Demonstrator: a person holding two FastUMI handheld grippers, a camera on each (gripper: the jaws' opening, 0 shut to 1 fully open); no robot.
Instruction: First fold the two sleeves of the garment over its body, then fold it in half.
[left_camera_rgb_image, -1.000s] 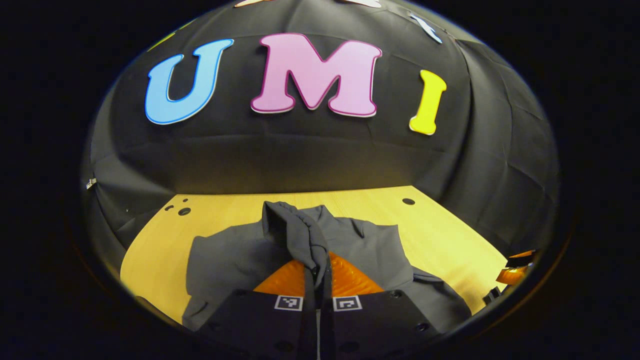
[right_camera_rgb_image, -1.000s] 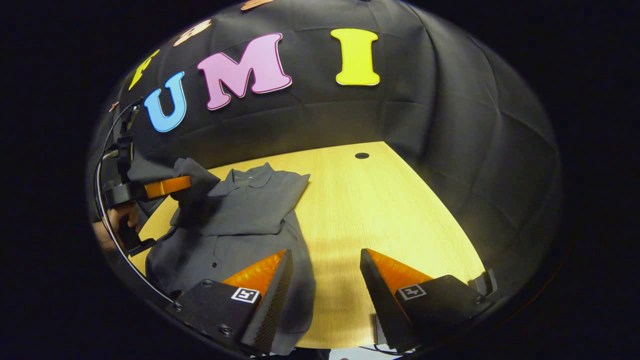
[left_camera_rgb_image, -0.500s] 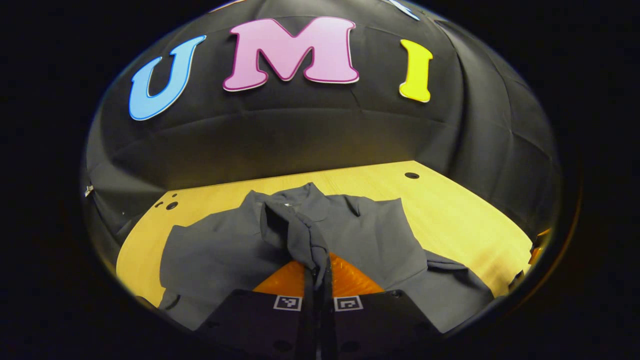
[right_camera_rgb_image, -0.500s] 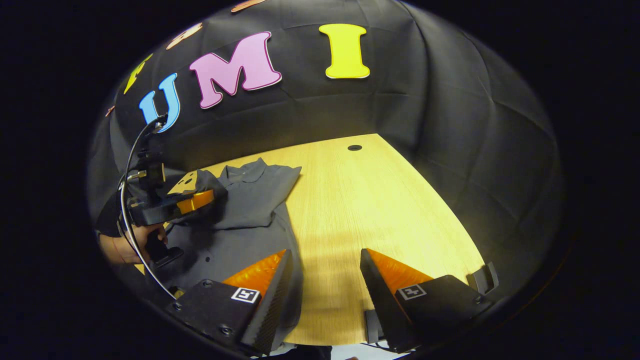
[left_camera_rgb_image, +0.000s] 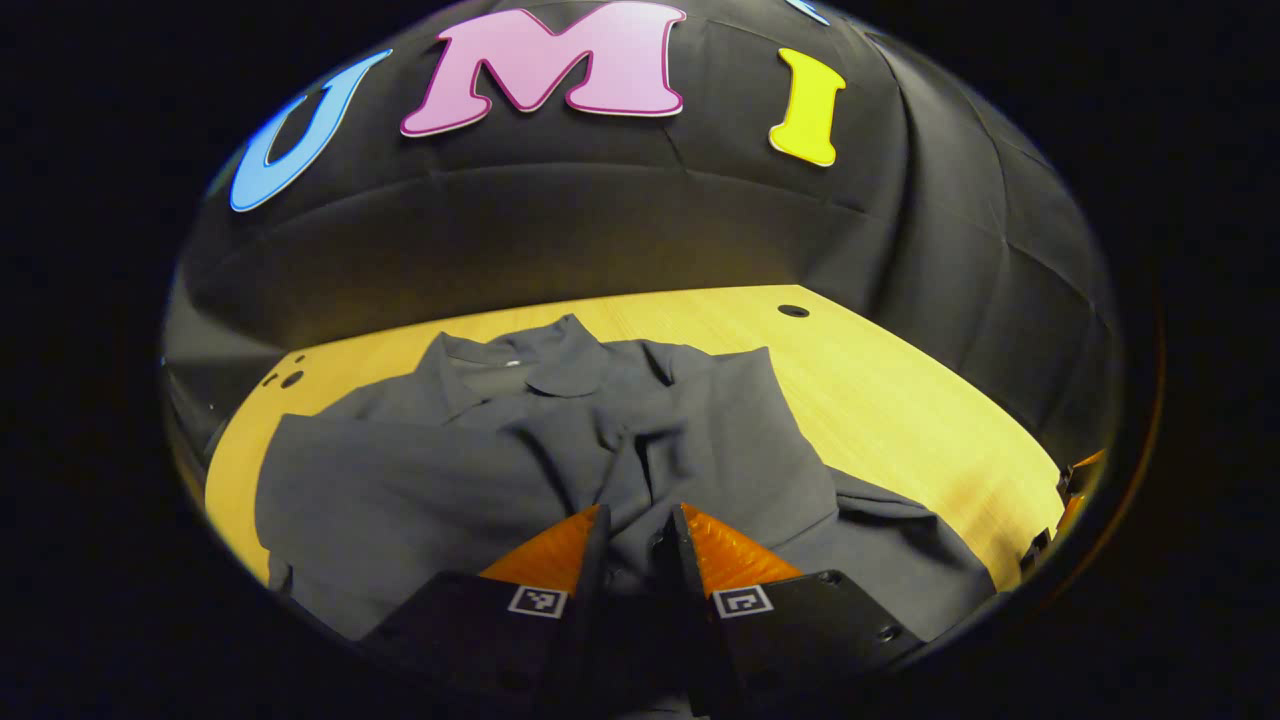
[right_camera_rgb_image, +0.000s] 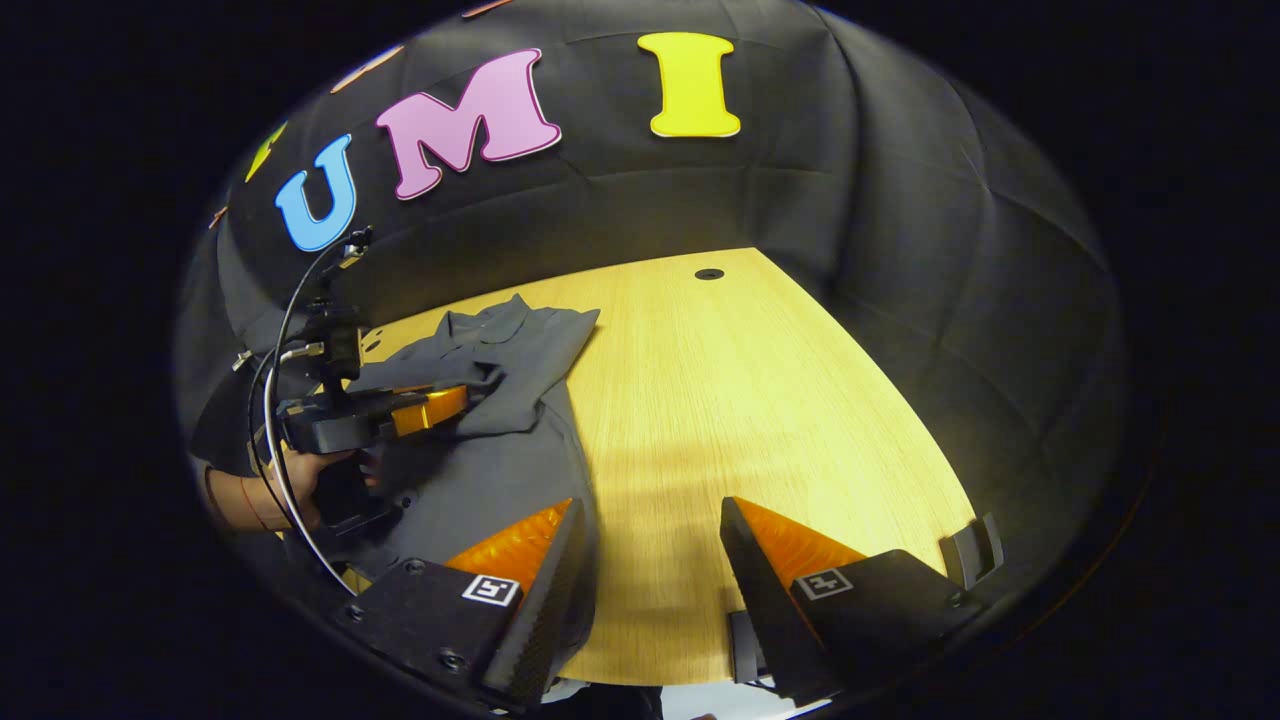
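Your wooden table (right_camera_rgb_image: 760, 400) runs across the lower half of both views. On it the dark grey garment (left_camera_rgb_image: 420, 480) lies spread, collar at twelve o'clock in the left gripper view, and a sleeve (left_camera_rgb_image: 640, 450) lies bunched over its body, reaching down to your left gripper's fingers. In the right gripper view the garment (right_camera_rgb_image: 500, 420) sits at nine o'clock.

Your left gripper (left_camera_rgb_image: 636, 520) has its fingers slightly parted, with sleeve cloth lying in the narrow gap; whether they pinch it, you cannot tell. In the right gripper view it (right_camera_rgb_image: 455, 400) sits over the garment, held by your hand (right_camera_rgb_image: 300, 480).

Your right gripper (right_camera_rgb_image: 650, 520) is spread wide, holding nothing, above the garment's edge and bare table.
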